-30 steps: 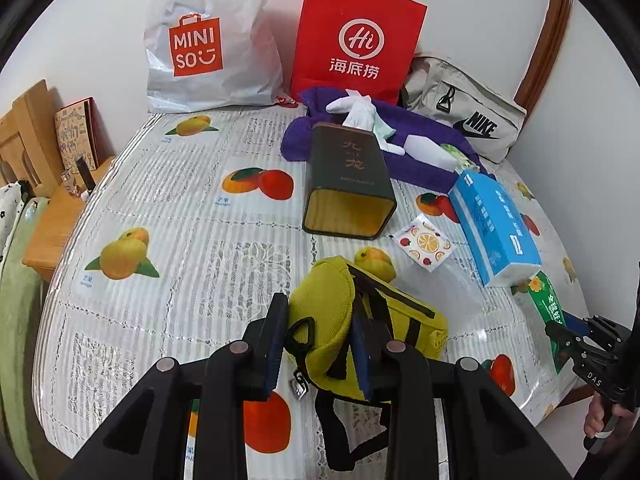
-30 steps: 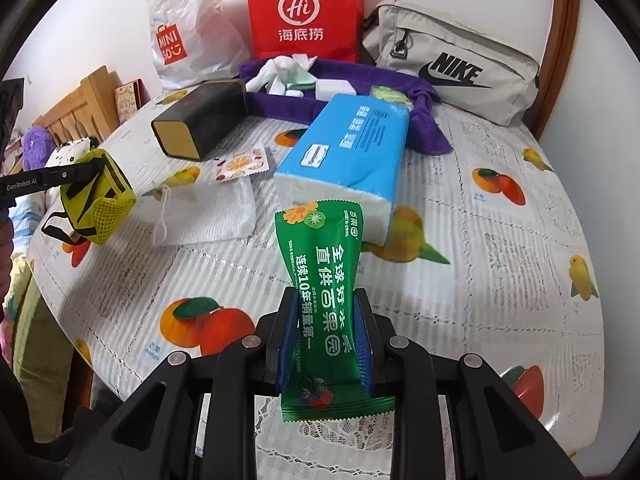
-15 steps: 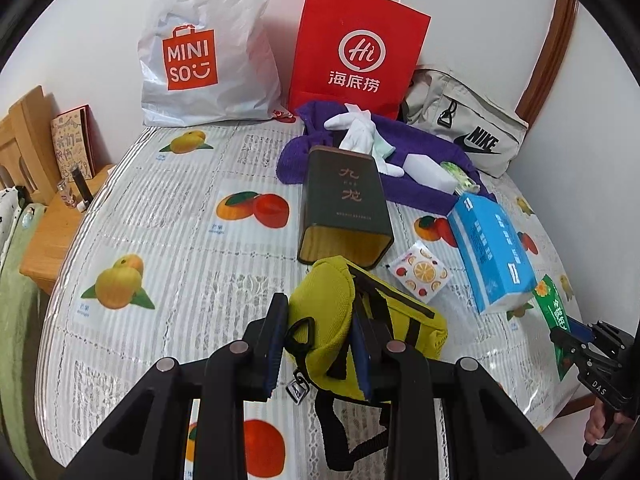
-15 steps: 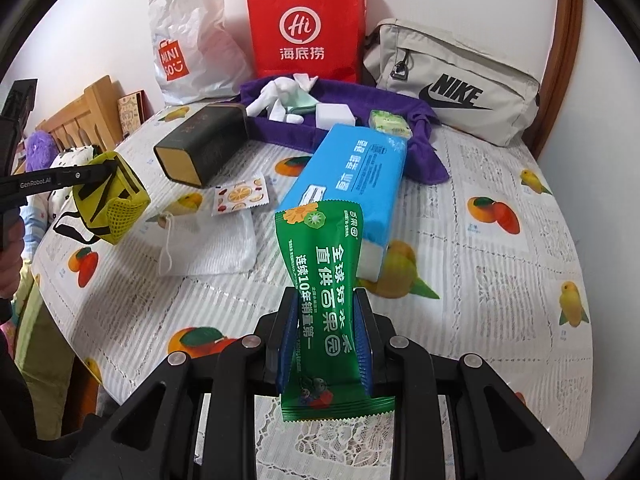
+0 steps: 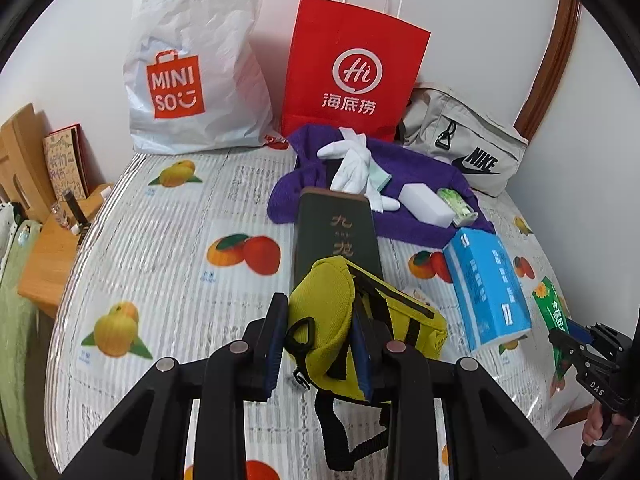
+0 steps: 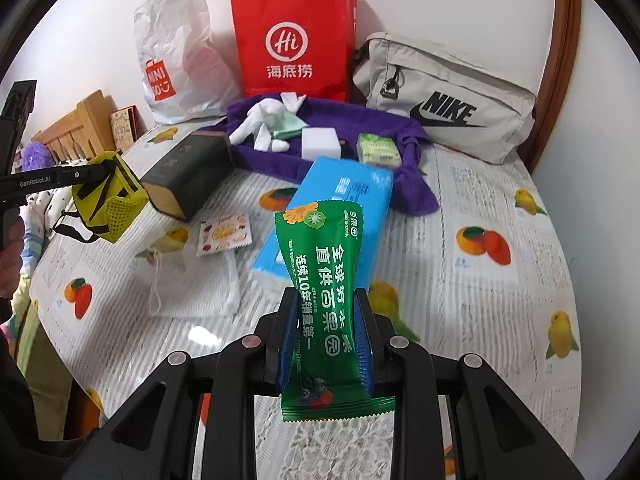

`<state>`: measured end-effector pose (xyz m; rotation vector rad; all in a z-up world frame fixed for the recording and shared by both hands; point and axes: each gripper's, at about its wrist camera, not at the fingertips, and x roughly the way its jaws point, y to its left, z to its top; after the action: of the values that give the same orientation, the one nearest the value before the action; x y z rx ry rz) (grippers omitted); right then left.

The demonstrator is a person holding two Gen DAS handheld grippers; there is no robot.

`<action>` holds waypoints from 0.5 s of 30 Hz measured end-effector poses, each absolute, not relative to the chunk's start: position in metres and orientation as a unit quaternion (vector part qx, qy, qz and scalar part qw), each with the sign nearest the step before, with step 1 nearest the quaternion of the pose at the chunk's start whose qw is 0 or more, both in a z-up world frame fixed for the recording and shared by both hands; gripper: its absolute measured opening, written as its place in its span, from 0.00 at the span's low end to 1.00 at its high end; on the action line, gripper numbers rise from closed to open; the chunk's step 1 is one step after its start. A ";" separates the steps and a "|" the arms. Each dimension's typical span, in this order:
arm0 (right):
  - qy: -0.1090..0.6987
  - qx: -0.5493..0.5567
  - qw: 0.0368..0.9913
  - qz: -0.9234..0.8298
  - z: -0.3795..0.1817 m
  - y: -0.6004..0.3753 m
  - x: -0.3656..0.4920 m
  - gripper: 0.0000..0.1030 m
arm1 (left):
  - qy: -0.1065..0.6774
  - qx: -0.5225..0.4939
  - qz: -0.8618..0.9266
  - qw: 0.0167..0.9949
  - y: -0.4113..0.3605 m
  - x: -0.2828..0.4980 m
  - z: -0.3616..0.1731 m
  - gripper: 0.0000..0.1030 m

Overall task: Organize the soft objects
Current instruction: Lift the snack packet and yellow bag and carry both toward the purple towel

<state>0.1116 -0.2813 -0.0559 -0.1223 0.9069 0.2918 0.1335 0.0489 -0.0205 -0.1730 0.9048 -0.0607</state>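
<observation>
My left gripper point(image 5: 320, 344) is shut on a yellow-green mesh pouch point(image 5: 320, 312) with black straps, lifted above the table. The right wrist view has that pouch point(image 6: 108, 208) at the left, hanging in the air. My right gripper point(image 6: 326, 340) is shut on a green snack packet point(image 6: 324, 304), held upright over the table; the packet point(image 5: 554, 320) also shows at the right edge of the left wrist view. A purple towel point(image 6: 352, 152) at the back carries white gloves point(image 6: 264, 128), a white sponge block point(image 6: 320, 142) and a green tissue pack point(image 6: 378, 150).
A blue tissue box point(image 6: 340, 200), a dark tea tin point(image 6: 188, 174), a fruit-print sachet point(image 6: 224, 234) and a white mesh bag point(image 6: 196, 284) lie on the fruit-patterned tablecloth point(image 6: 480, 300). Red paper bag point(image 6: 294, 44), white Miniso bag point(image 6: 176, 64) and grey Nike bag point(image 6: 444, 100) line the wall.
Both grippers have risen and drawn back from the table with their loads still held. The table items sit lower and farther off in both views.
</observation>
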 end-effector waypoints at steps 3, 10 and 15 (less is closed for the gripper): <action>0.433 -0.057 0.889 0.137 -0.052 -0.282 0.122 0.26 | 0.433 -0.083 -0.031 0.897 0.048 0.144 -0.014 0.27; 0.428 -0.056 0.892 0.136 -0.045 -0.279 0.149 0.26 | 0.430 -0.088 -0.035 0.898 0.050 0.165 -0.005 0.27; 0.424 -0.057 0.893 0.137 -0.042 -0.275 0.170 0.26 | 0.427 -0.085 -0.037 0.900 0.050 0.182 -0.001 0.28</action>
<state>0.1704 -0.2753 -0.0421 -0.1189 0.8794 0.2842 0.1824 0.0499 -0.0010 -0.1758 0.8835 -0.0771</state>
